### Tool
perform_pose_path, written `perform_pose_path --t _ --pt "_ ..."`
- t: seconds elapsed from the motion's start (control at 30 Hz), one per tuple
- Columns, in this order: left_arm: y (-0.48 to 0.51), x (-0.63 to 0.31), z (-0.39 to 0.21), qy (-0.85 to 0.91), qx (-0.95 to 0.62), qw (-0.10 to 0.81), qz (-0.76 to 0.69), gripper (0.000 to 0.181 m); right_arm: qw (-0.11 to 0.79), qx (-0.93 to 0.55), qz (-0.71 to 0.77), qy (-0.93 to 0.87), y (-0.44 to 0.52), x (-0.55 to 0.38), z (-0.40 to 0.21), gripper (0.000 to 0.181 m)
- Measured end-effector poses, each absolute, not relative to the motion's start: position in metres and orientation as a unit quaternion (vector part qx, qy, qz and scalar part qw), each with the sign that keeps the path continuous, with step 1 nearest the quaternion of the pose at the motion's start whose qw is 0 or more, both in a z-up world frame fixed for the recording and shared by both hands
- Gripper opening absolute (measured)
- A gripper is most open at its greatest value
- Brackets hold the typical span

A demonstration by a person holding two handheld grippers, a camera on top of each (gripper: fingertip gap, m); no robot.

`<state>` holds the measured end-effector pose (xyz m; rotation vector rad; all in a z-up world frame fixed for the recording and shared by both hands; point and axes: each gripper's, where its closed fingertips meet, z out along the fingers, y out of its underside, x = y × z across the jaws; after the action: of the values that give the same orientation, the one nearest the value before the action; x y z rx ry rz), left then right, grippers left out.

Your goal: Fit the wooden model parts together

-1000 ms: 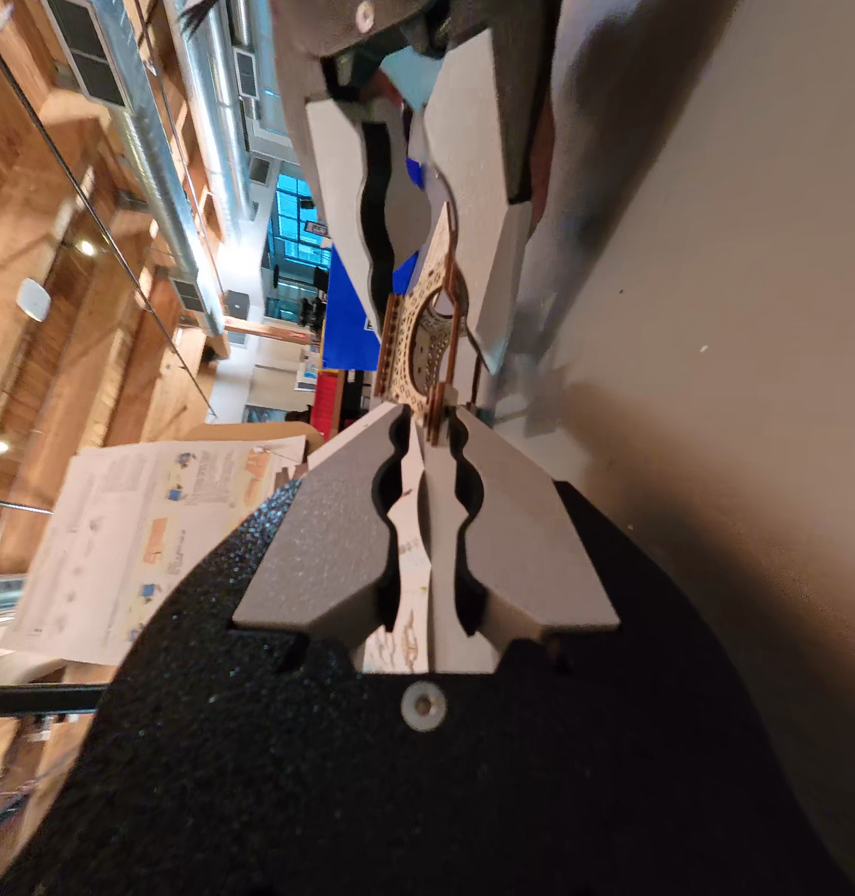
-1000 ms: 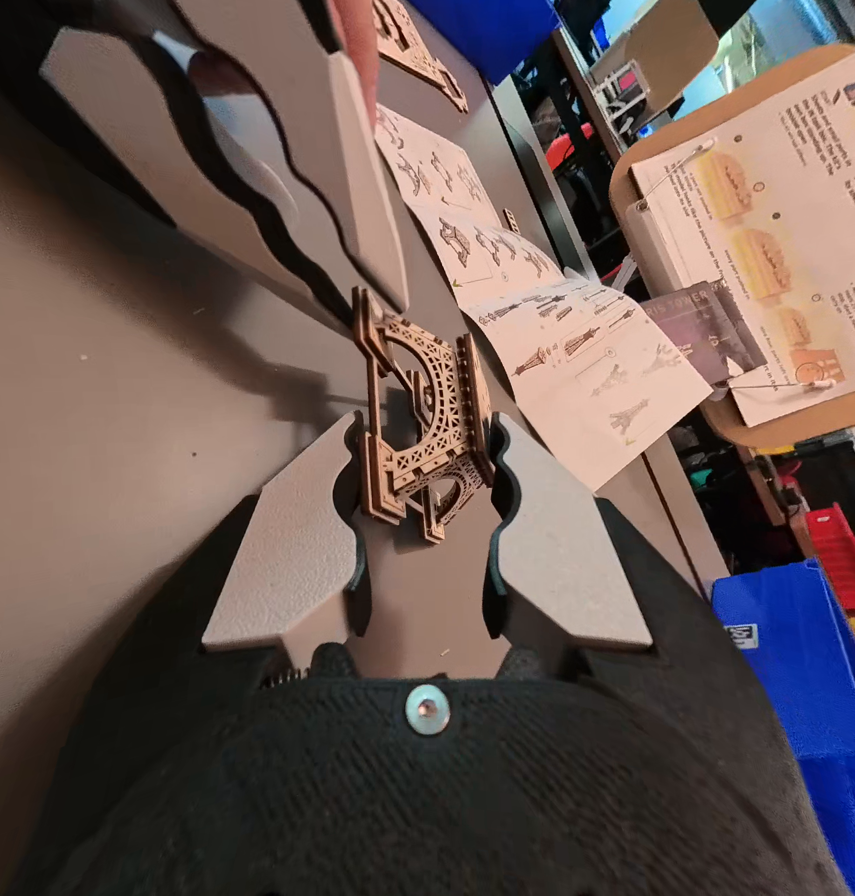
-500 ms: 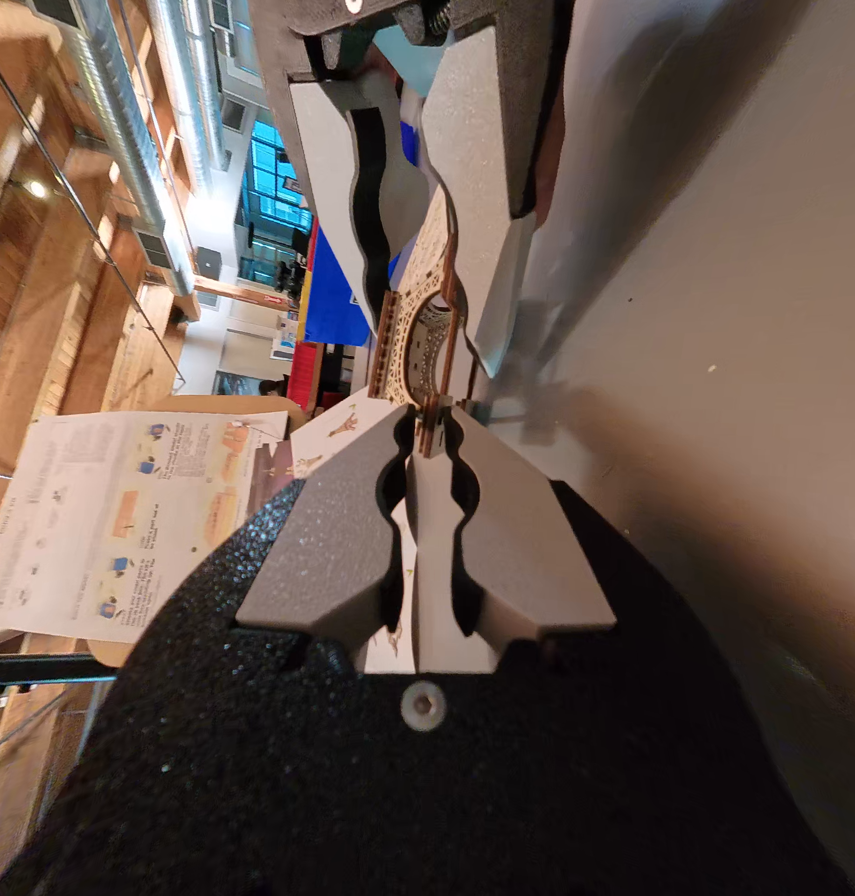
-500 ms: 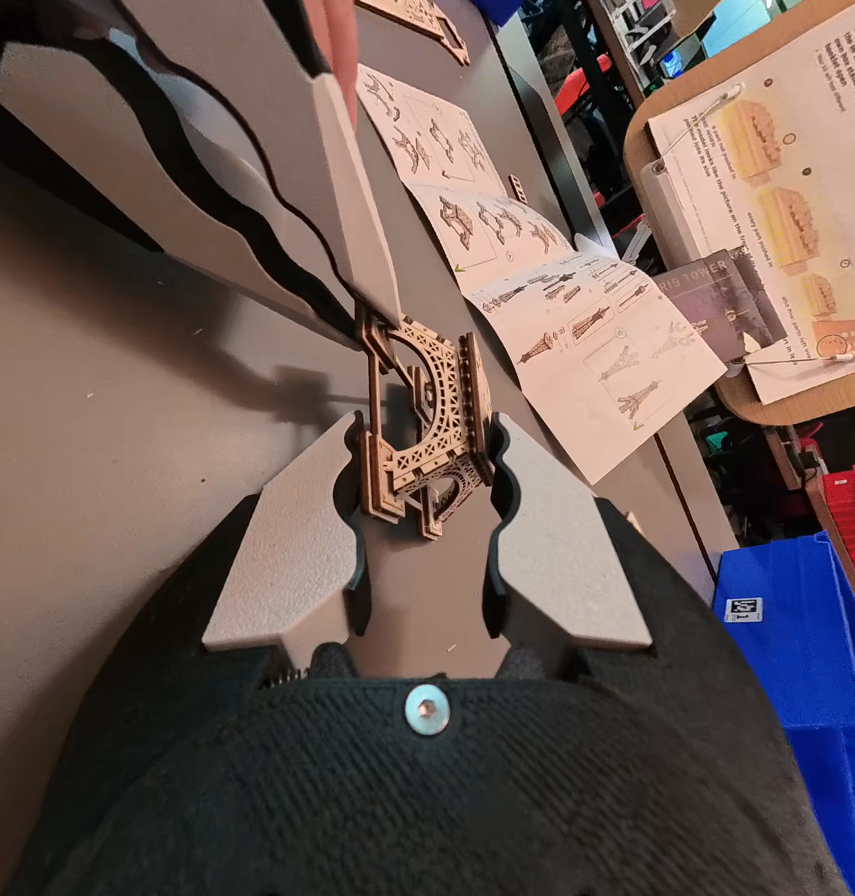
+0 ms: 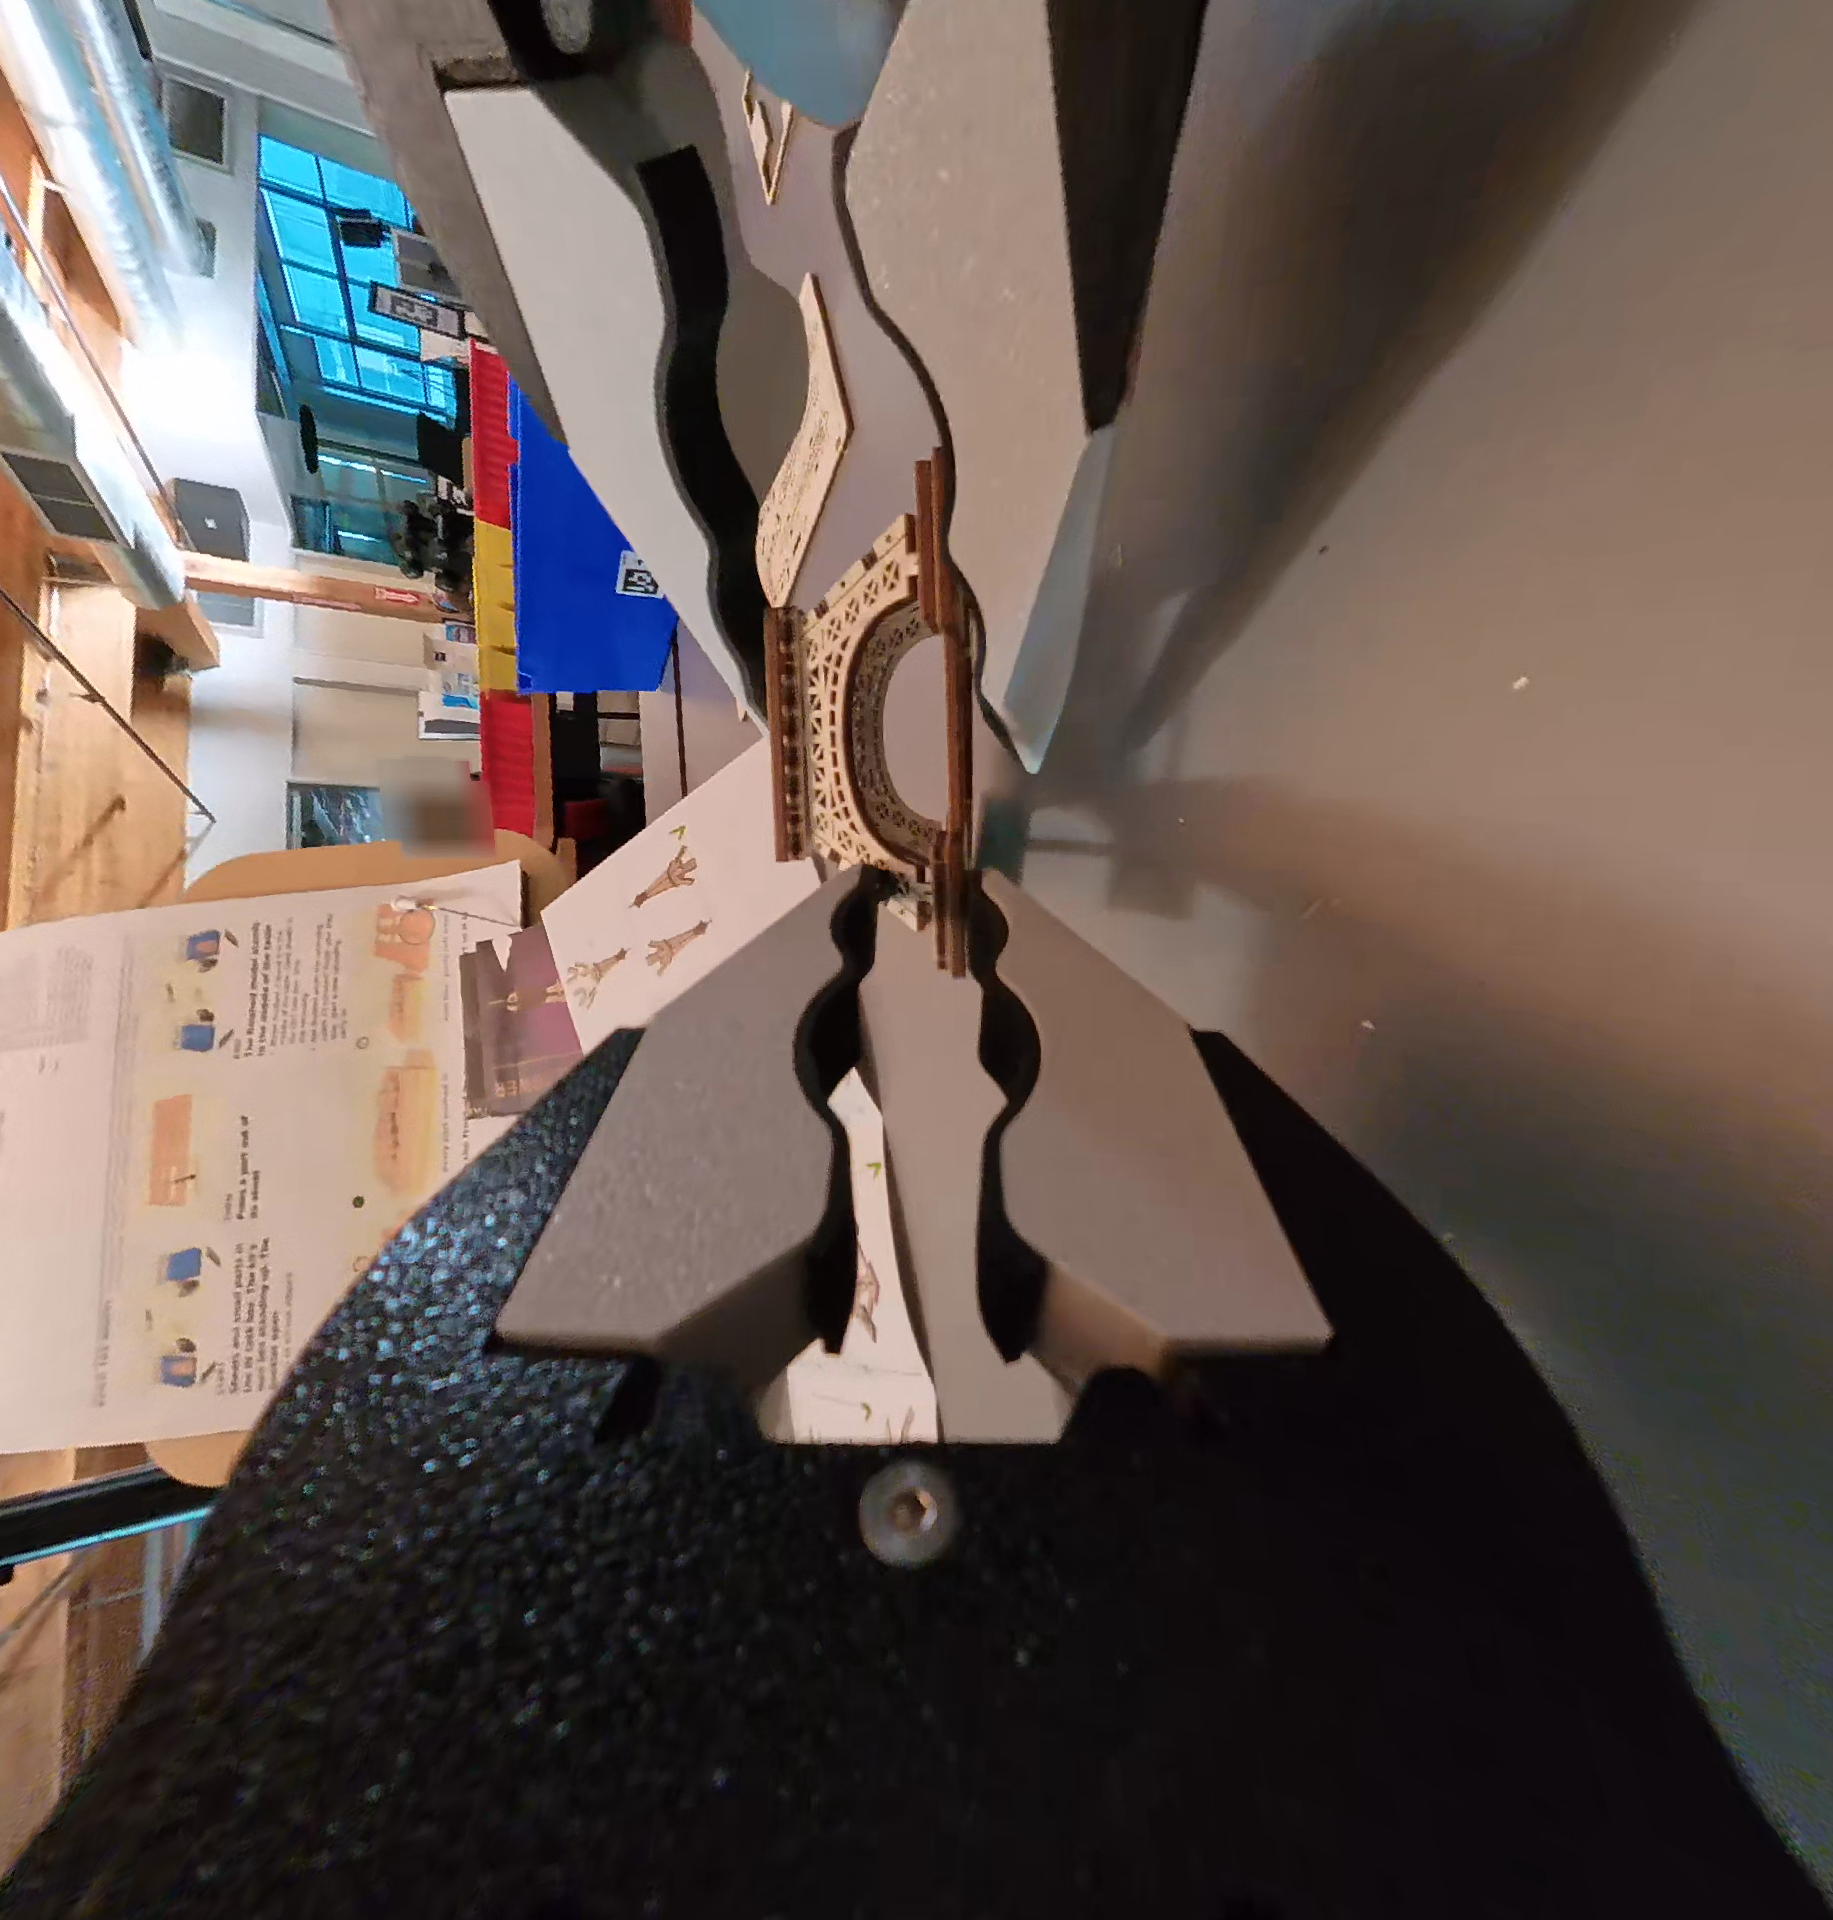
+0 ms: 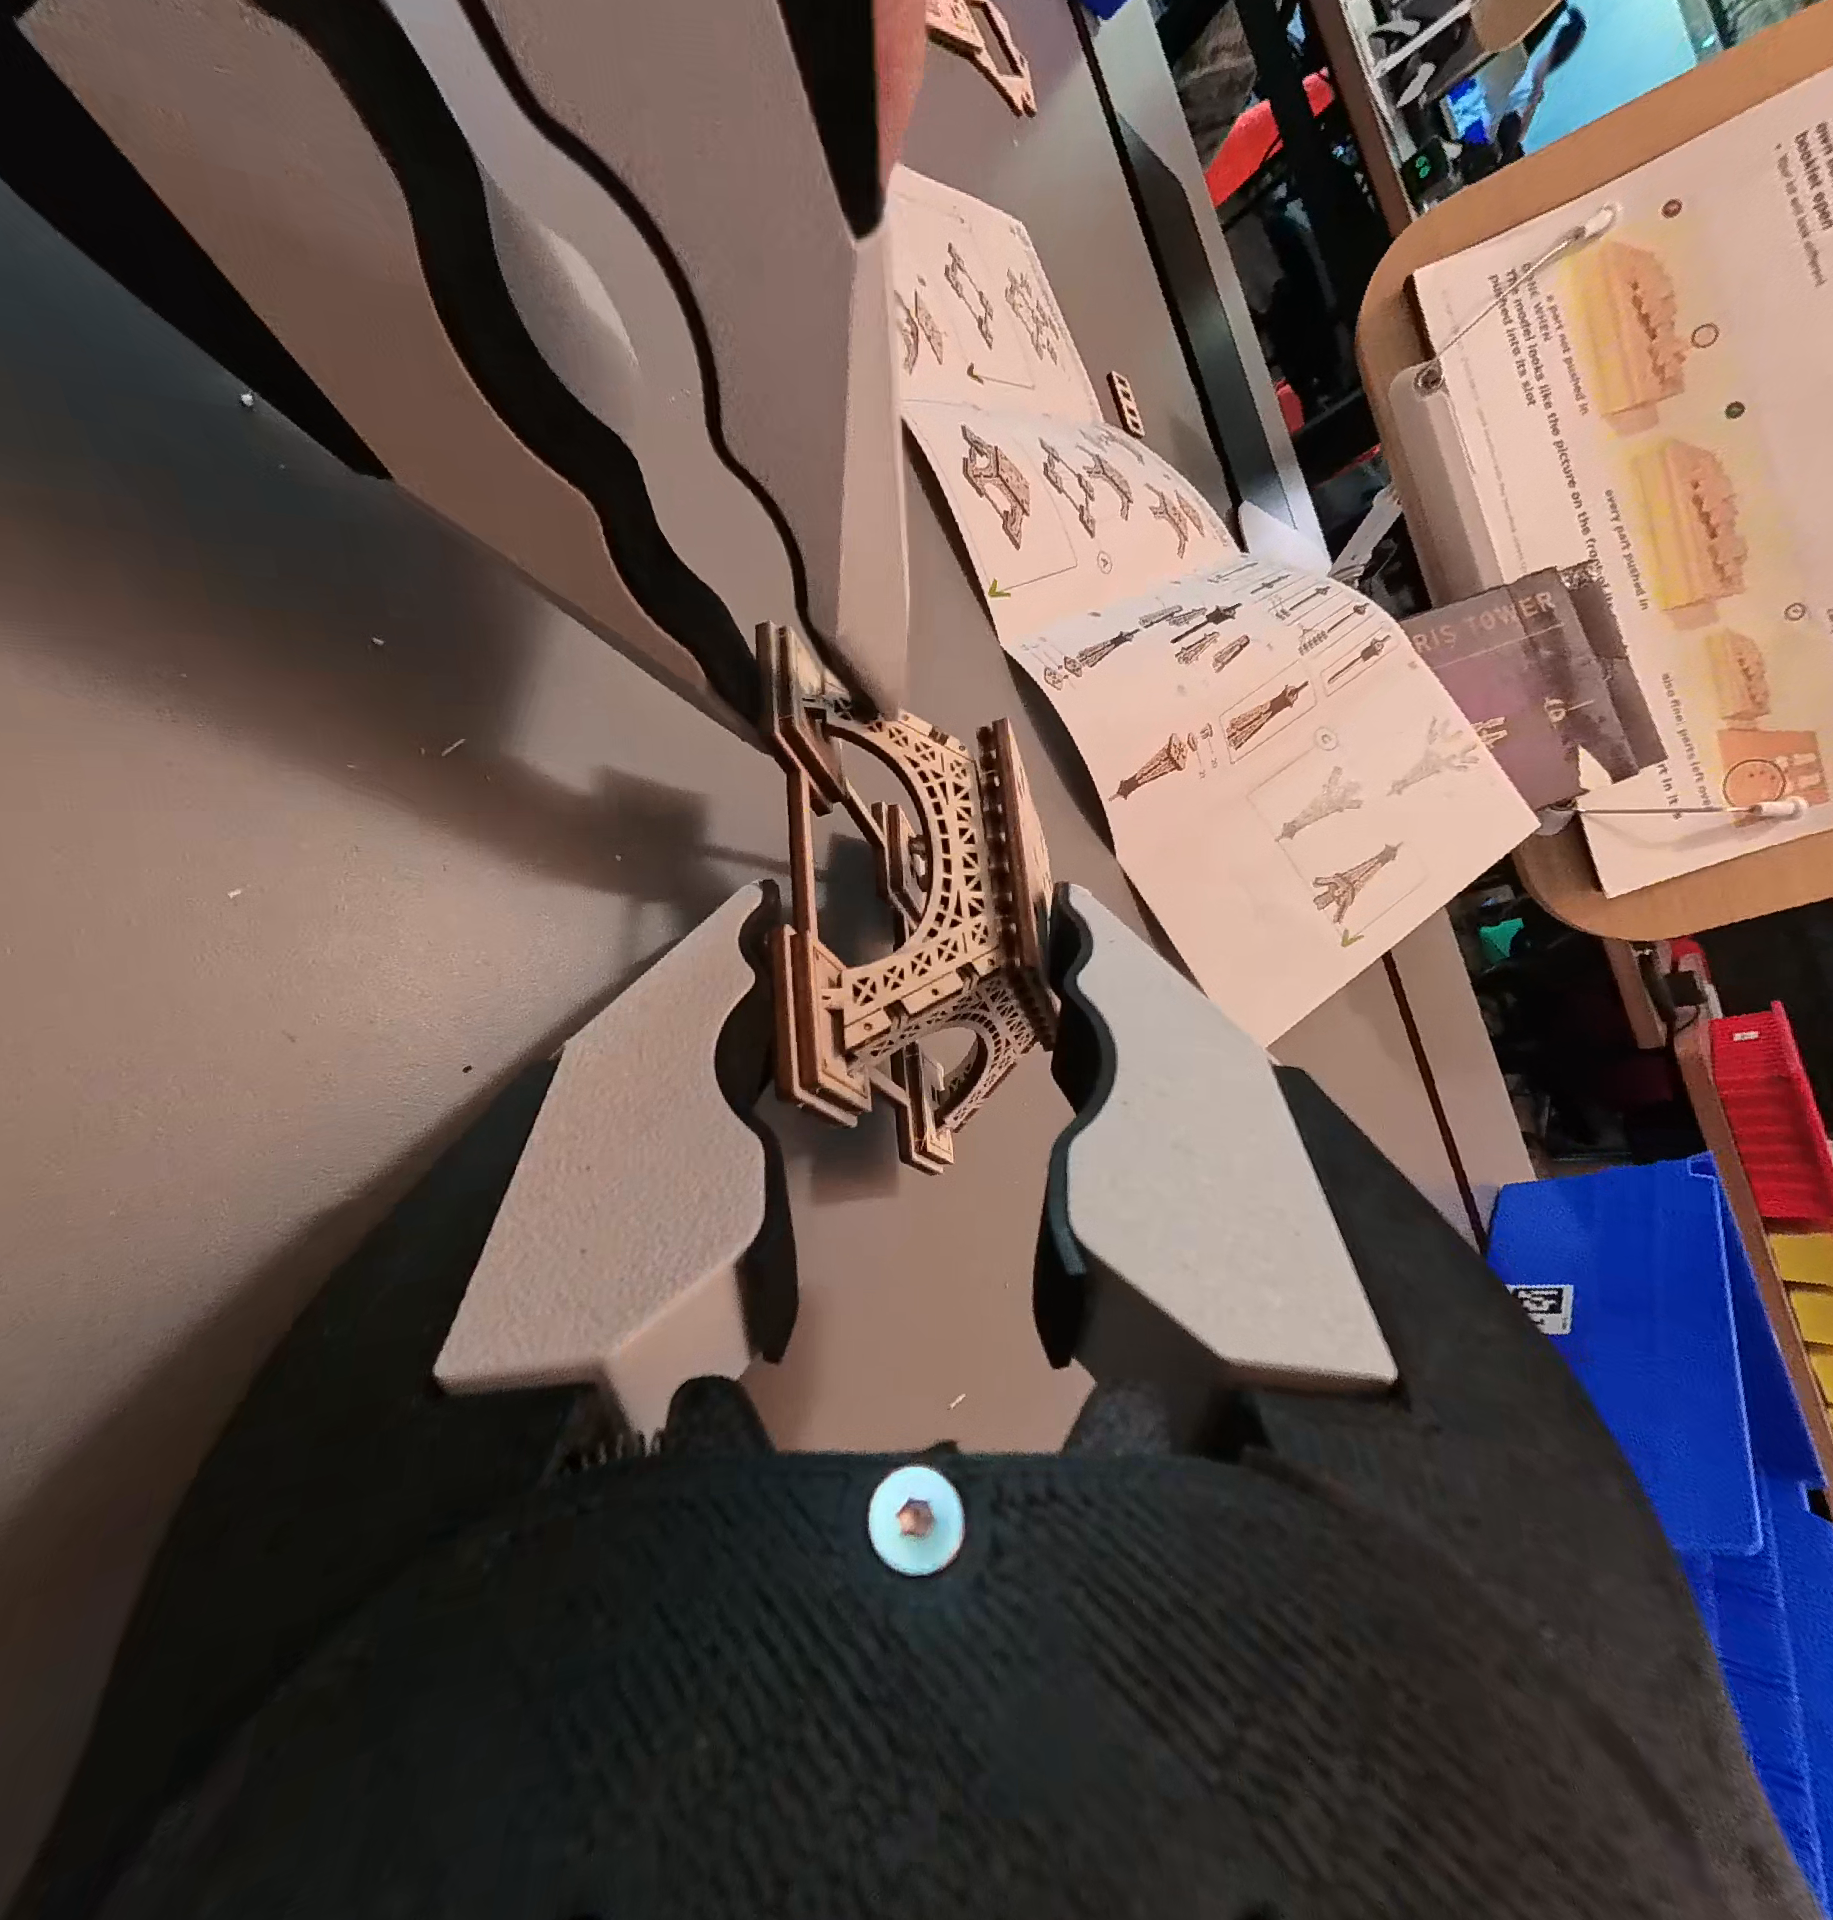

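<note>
The wooden model (image 6: 922,935) is a lattice tower base with arches, held just above the grey table (image 6: 268,831). My right gripper (image 6: 907,935) is shut on it across its width, one finger on each side. My left gripper (image 6: 803,675) comes in from the top of the right wrist view and is shut on the model's far corner foot. In the left wrist view the model (image 5: 850,727) shows one arch face-on. My left gripper (image 5: 920,894) clamps its near foot there. The right gripper (image 5: 881,717) reaches down from above and grips the model's sides.
An open instruction booklet (image 6: 1203,727) lies on the table right of the model. Beside it are a clipboard with a printed sheet (image 6: 1670,468) and a dark box (image 6: 1514,675). A blue bin (image 6: 1670,1403) stands at the right. A small loose wooden piece (image 6: 1128,400) and a wooden part sheet (image 6: 979,52) lie farther back. The tips of both grippers are at nearly the same place.
Both grippers keep their hold. The left gripper has swung around the model, so its arch now shows more face-on in the left wrist view. The right view has tilted slightly.
</note>
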<state>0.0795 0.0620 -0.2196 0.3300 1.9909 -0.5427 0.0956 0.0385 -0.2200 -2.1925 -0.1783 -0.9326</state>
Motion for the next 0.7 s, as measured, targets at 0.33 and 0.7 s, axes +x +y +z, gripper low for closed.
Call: perform_pose_path --t 0.33,0.7 --pt "0.0673 0.0813 -0.2199 0.843 0.116 0.473 -0.227 0.014 0.389 -0.844 -0.365 -0.059 0.0445 0.0942 -0.2161 0.048" --pt "0.0670 0.0786 -0.2177 0.857 0.125 0.442 -0.235 0.011 0.386 -0.839 -0.380 -0.058 0.0427 0.0945 -0.2180 0.048"
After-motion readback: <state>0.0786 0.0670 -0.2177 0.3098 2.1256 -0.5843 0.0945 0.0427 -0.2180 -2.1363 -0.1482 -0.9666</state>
